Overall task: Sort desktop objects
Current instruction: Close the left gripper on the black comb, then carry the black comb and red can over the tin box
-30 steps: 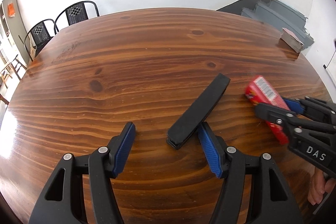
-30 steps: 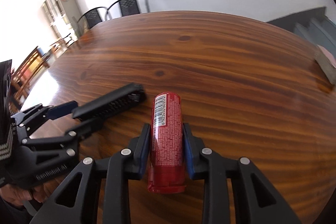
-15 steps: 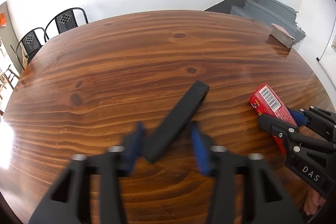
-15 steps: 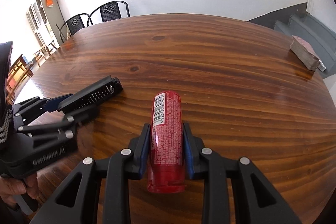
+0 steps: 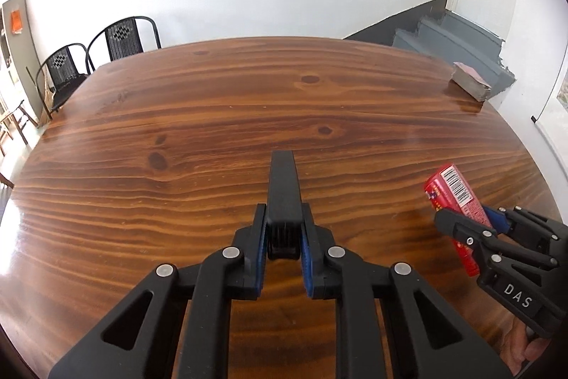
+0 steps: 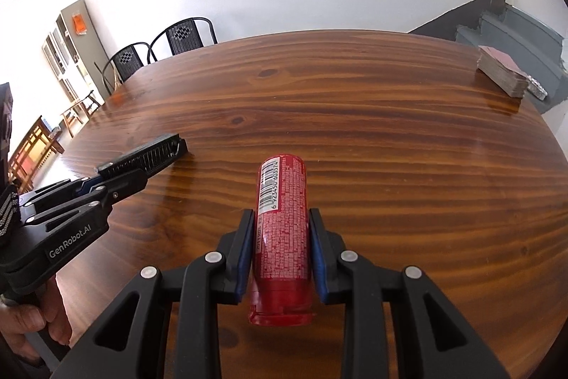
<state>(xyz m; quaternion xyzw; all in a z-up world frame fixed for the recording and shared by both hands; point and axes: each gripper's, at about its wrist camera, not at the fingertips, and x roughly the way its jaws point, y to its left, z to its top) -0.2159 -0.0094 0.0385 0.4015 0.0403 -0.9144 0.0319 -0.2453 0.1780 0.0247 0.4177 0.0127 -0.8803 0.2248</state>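
A long black comb [image 5: 283, 187] points straight ahead between my left gripper's blue pads, with the left gripper [image 5: 283, 229] shut on its near end. It hangs a little above the wooden table [image 5: 213, 116]. In the right wrist view the comb [image 6: 149, 158] shows its teeth at the left, held by the left gripper [image 6: 117, 182]. My right gripper [image 6: 282, 237] is shut on a red tube with a barcode [image 6: 282, 219], lifted off the table. The same red tube [image 5: 452, 198] and right gripper [image 5: 472, 222] appear at the right of the left wrist view.
A stack of cards [image 6: 502, 75] lies at the table's far right edge, also the stack [image 5: 470, 82] in the left wrist view. Two black chairs [image 5: 103, 55] stand beyond the far left corner. Grey stairs [image 5: 458, 41] rise behind the table. A person's hand [image 6: 32, 318] grips the left tool.
My left gripper closed from wide open onto the comb, which swung from slanted to straight ahead and rose off the table. The right gripper moved slightly with the red tube still held.
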